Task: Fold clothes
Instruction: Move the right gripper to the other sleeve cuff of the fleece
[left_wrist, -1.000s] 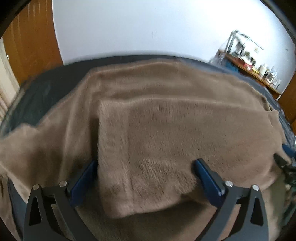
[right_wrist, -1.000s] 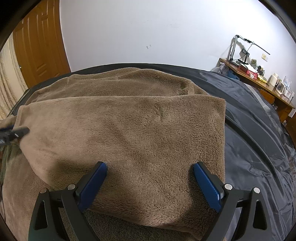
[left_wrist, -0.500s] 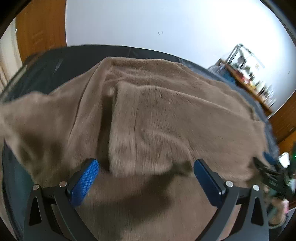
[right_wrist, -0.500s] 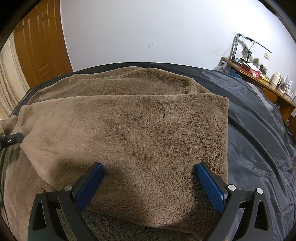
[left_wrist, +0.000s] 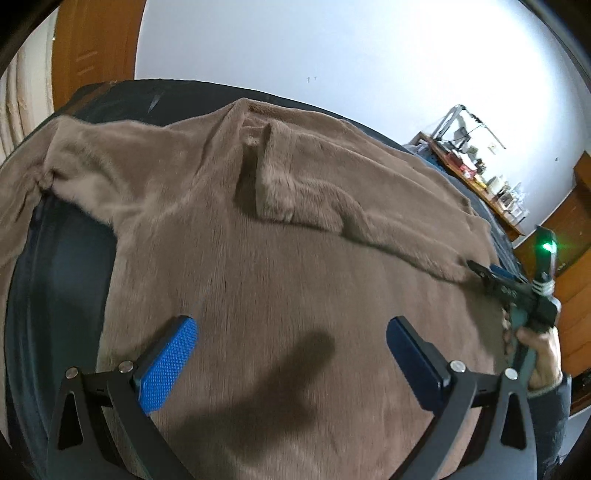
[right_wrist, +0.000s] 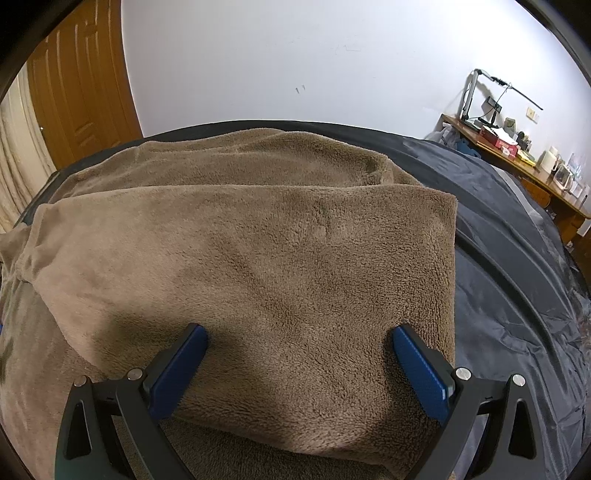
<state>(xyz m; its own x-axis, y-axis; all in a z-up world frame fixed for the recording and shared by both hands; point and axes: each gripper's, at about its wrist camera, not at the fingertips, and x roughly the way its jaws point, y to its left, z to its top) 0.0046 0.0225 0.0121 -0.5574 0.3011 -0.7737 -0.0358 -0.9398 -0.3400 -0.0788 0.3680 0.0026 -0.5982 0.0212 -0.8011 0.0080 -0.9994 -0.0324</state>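
A brown fleece garment (left_wrist: 280, 280) lies spread on the dark bed cover (left_wrist: 62, 280). Part of it is folded over as a flap (left_wrist: 295, 192), and a sleeve (left_wrist: 81, 162) trails off to the left. My left gripper (left_wrist: 291, 354) hovers open above the flat lower part, holding nothing. In the right wrist view the folded top layer (right_wrist: 280, 258) of the garment fills the middle. My right gripper (right_wrist: 301, 363) is open, its blue pads (right_wrist: 421, 369) on either side of the layer's near edge. The left wrist view shows the right gripper (left_wrist: 517, 291) in a hand (left_wrist: 543, 354) at the garment's right edge.
The dark cover (right_wrist: 517, 277) is bare to the right of the garment. A wooden door (right_wrist: 81, 96) and a curtain (right_wrist: 14, 155) stand at the far left. A cluttered desk (right_wrist: 517, 155) runs along the right wall, with wooden furniture (left_wrist: 576, 229) beside it.
My left gripper has pulled back and swung left, away from the folded flap, so more of the flat garment and the sleeve show. The right gripper has hardly moved.
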